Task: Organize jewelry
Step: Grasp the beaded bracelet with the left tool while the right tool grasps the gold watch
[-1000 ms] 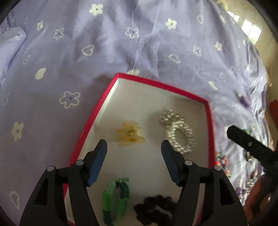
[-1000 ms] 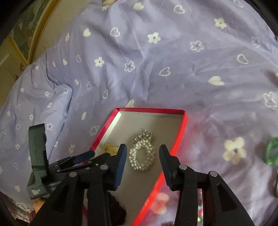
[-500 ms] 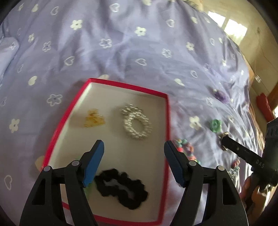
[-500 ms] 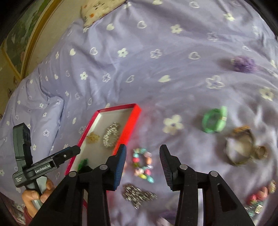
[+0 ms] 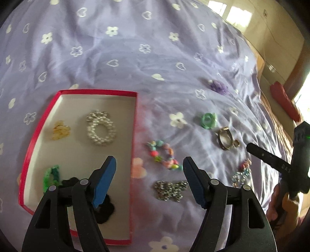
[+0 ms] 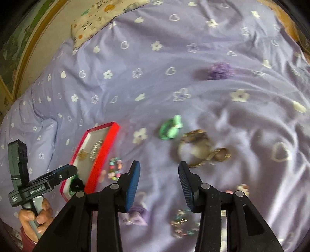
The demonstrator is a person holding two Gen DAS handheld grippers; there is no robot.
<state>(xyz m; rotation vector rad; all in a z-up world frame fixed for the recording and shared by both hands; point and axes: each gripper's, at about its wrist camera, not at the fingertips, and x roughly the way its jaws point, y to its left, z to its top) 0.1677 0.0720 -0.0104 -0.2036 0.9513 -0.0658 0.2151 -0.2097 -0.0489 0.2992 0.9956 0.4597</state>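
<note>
A red-rimmed white box [image 5: 136, 135] lies on the purple bedspread and holds a pearl bracelet [image 5: 100, 129], a yellow piece [image 5: 60, 130], a green band [image 5: 52, 175] and a black scrunchie [image 5: 104, 210]. It also shows in the right wrist view [image 6: 105, 149]. Loose on the sheet lie a colourful bead bracelet [image 5: 163, 157], a silver butterfly clip [image 5: 170, 190], a green ring [image 5: 208, 120], a gold watch [image 5: 225, 138] and a purple flower [image 5: 219, 86]. My left gripper [image 5: 149, 174] is open and empty over the box's right edge. My right gripper [image 6: 158, 184] is open and empty above the sheet, below the gold watch [image 6: 197, 149].
A beaded piece [image 6: 182, 223] and a lilac bow [image 6: 136, 215] lie under the right gripper. A patterned pillow [image 6: 100, 17] lies at the bed's far end. A red object [image 5: 284, 100] sits past the bed's right edge.
Both grippers have swung right, away from the box. The loose jewelry on the sheet has come into view. Both stay open and empty.
</note>
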